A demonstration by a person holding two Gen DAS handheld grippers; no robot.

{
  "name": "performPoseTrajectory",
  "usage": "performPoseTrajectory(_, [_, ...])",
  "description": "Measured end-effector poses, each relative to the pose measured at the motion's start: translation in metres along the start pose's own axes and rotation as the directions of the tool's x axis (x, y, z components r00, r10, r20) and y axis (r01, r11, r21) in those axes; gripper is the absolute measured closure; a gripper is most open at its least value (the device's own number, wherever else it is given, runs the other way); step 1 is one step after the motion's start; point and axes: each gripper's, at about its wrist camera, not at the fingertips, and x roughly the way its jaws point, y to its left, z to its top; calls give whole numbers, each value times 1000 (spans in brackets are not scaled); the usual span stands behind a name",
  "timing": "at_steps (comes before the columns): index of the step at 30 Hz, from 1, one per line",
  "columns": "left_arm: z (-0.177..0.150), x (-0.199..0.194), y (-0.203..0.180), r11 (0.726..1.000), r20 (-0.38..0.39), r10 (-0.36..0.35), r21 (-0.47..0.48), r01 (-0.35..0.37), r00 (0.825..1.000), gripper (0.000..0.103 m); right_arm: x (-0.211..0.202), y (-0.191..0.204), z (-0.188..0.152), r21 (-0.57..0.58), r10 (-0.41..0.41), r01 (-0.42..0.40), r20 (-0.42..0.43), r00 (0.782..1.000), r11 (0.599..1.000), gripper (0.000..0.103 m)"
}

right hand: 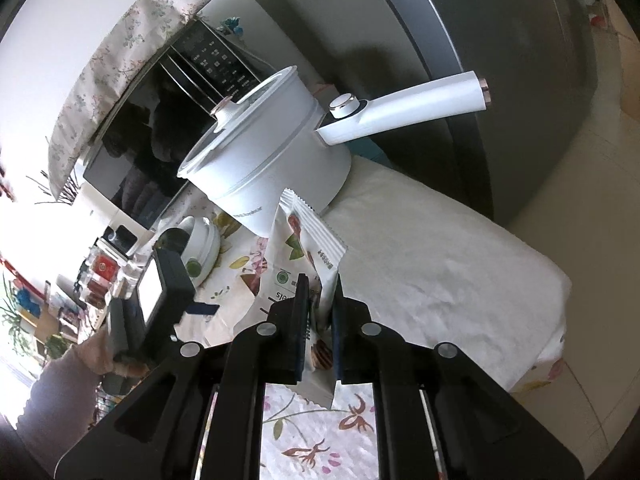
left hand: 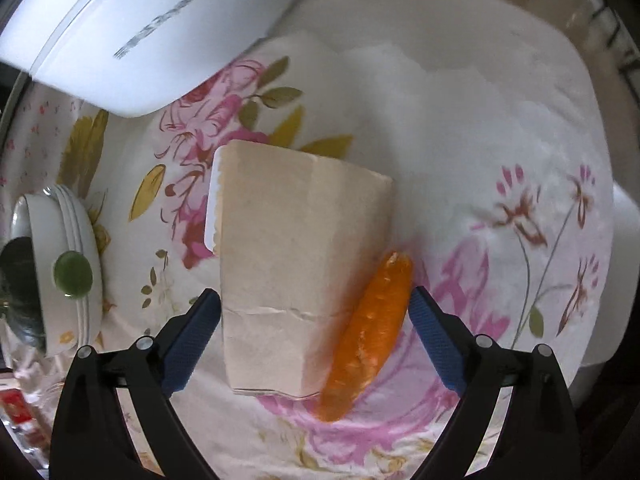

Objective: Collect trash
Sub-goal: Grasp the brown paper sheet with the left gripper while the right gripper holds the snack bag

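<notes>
Straddling the brown paper bag [left hand: 296, 256] and the orange wrapper [left hand: 370, 340], the left claw [left hand: 314, 308] hangs wide open and empty; both lie between its fingers, long axes running toward twelve o'clock, wrapper at the bag's four o'clock. The right claw [right hand: 320, 296] pinches a white snack packet [right hand: 310, 240]. The floral-clothed desk [left hand: 500, 140] carries a white pot [right hand: 276, 148] at eleven.

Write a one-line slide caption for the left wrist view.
Open left gripper straddles a flat brown paper bag and orange plastic wrapper on the floral tablecloth.
</notes>
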Motion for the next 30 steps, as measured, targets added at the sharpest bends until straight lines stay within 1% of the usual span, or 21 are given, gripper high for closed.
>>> performPoseTrajectory(2, [1, 1, -9, 998, -11, 57, 26, -56, 998, 11, 0, 2, 0, -4, 3, -3, -1, 1000, 1000, 93])
performPoseTrajectory(3, [2, 1, -11, 997, -10, 74, 29, -73, 997, 8, 0, 2, 0, -5, 4, -4, -3, 1000, 1000, 93])
performPoseTrajectory(5, [6, 0, -12, 998, -6, 69, 7, -69, 998, 6, -1, 1, 1, -6, 4, -4, -5, 1000, 1000, 93])
performPoseTrajectory(8, [12, 5, 4, 999, -1, 38, -16, -38, 999, 6, -2, -2, 1, 2, 5, -5, -6, 1000, 1000, 93])
performPoseTrajectory(10, [9, 9, 13, 998, -7, 0, -56, 0, 1000, 7, -3, -3, 1, 5, 6, -6, -7, 1000, 1000, 92])
performPoseTrajectory(11, [6, 11, 22, 994, -5, -43, -97, 42, 999, 9, -4, -2, 1, 4, 6, -6, -7, 1000, 1000, 92])
performPoseTrajectory(12, [6, 11, 35, 988, 4, -89, -127, 88, 996, 18, -4, -2, 1, 2, 5, -5, -7, 1000, 1000, 92])
performPoseTrajectory(13, [3, 10, 39, 982, 19, -108, -152, 109, 994, 24, -4, -2, 1, 0, 5, -5, -5, 1000, 1000, 92])
performPoseTrajectory(15, [-7, 7, 47, 967, 72, -107, -225, 121, 992, 32, -6, -1, 1, -6, 9, -9, -3, 1000, 1000, 92])
performPoseTrajectory(16, [-11, 6, 49, 962, 90, -99, -246, 118, 991, 36, -7, 0, 1, -7, 13, -13, -2, 1000, 1000, 92])
performPoseTrajectory(19, [-27, -2, 47, 939, 149, -57, -328, 103, 987, 43, -11, 1, -1, -11, 23, -23, -2, 1000, 1000, 92])
performPoseTrajectory(20, [-33, -5, 45, 927, 169, -41, -362, 101, 985, 45, -13, 1, -1, -13, 25, -25, -3, 1000, 1000, 92])
performPoseTrajectory(22, [-45, -11, 44, 894, 202, -10, -438, 100, 979, 50, -16, 1, -3, -16, 33, -33, -5, 999, 999, 91])
performPoseTrajectory(23, [-53, -13, 45, 876, 215, 1, -472, 103, 977, 52, -18, 1, -3, -17, 36, -36, -5, 999, 999, 91])
performPoseTrajectory(24, [-60, -15, 45, 850, 231, 14, -515, 110, 973, 54, -20, 2, -4, -18, 41, -41, -4, 999, 999, 91])
performPoseTrajectory(25, [-68, -17, 41, 833, 242, 21, -541, 117, 970, 58, -22, 2, -5, -19, 44, -44, -3, 999, 999, 91])
performPoseTrajectory(26, [-76, -19, 42, 803, 261, 27, -580, 134, 965, 60, -23, 3, -6, -19, 48, -48, -4, 999, 999, 91])
performPoseTrajectory(28, [-97, -23, 50, 734, 310, 13, -649, 202, 951, 69, -25, 4, -9, -22, 59, -59, -12, 998, 998, 91])
performPoseTrajectory(29, [-105, -26, 45, 694, 349, -3, -674, 253, 937, 72, -25, 5, -10, -24, 62, -62, -16, 998, 998, 91])
performPoseTrajectory(30, [-114, -30, 42, 655, 382, 3, -699, 287, 924, 81, -25, 6, -12, -27, 64, -65, -21, 998, 998, 91])
